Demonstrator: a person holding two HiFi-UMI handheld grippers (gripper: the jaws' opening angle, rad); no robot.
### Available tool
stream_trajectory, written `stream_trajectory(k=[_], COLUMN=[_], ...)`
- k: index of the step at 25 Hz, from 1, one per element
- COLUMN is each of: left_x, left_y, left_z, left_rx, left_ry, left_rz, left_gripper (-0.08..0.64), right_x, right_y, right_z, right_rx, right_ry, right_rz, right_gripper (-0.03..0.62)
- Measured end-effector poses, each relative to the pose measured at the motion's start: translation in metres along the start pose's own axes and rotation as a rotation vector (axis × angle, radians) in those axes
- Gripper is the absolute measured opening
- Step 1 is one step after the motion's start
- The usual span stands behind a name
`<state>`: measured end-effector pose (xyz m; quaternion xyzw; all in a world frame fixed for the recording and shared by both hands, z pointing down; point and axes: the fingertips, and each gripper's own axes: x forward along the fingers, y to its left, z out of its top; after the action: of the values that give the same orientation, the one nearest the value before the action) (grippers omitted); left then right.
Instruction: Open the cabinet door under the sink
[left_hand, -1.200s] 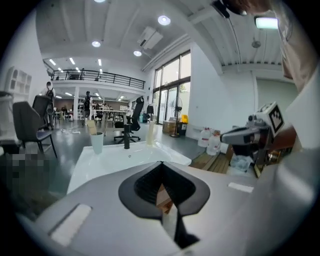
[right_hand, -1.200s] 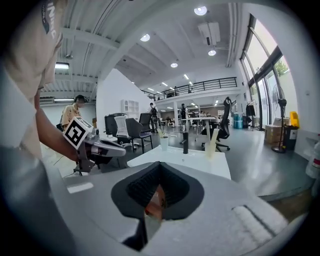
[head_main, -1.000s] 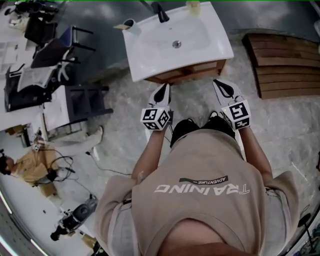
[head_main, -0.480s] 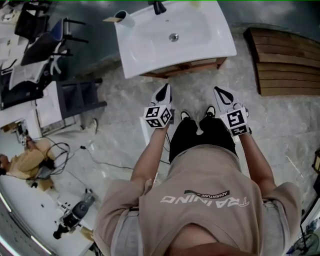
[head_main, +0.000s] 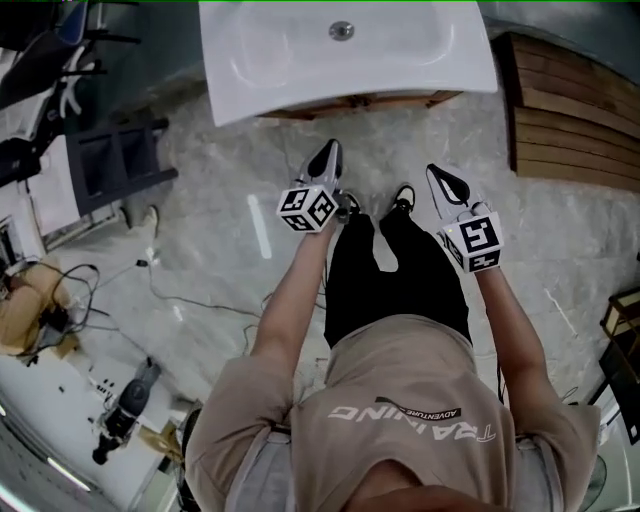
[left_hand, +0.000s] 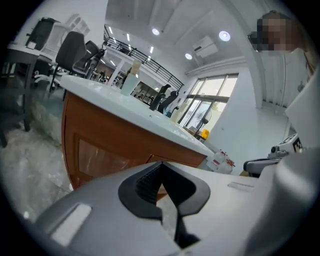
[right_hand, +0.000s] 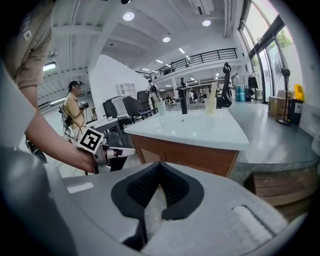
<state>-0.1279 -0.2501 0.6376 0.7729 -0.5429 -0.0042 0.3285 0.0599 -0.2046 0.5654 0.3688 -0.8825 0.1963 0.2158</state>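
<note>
Well short of cabinet (right_hand: 200, 157) — jaws together.

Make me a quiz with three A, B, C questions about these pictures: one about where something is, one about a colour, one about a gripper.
1. In the head view, where are the wooden planks from the sink? A left; B right; C on top.
2. What colour is the cabinet under the sink? A brown; B blue; C green.
3. How are the left gripper's jaws? A wide apart; B shut on the door; C shut, nothing between.
Answers: 1 B: they lie at the picture's right edge. 2 A: its wood front is brown. 3 C: the tips meet on air.
</note>
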Motion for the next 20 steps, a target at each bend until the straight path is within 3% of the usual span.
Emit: stream_trajectory(k=[6,11,16,19,20], left_x=[0.015,0.037,0.054,0.061,0.065], left_y=[0.031,0.026,0.051,0.071,0.071], left_z=[-0.045,-0.067,-0.094,-0.106,-0.109], left_rx=[-0.123,-0.256,-0.569,-0.682,-0.757], left_ry=[-0.009,-0.025,-0.128,-0.190,-0.219], left_rz=[0.047,-0.003,-0.034,-0.004,-0.021], left_gripper=[0.015,0.015,0.015,0.015,0.015], right_x=[0.018,0.038,0.052,0.064,0.067], right_y=[-0.005,-0.012,-0.003,-0.002,-0.003], right_z=[-0.055,-0.083,-0.083,-0.083,-0.085], right_rx=[0.070,0.027,0.010,-0.018,-0.014], right_ry=[0.056,0.054,0.013,0.002,0.002], right_rz=[-0.013,-0.033,0.005,0.020,0.020], right_gripper=[0.002,0.002,0.002,0.002,0.002])
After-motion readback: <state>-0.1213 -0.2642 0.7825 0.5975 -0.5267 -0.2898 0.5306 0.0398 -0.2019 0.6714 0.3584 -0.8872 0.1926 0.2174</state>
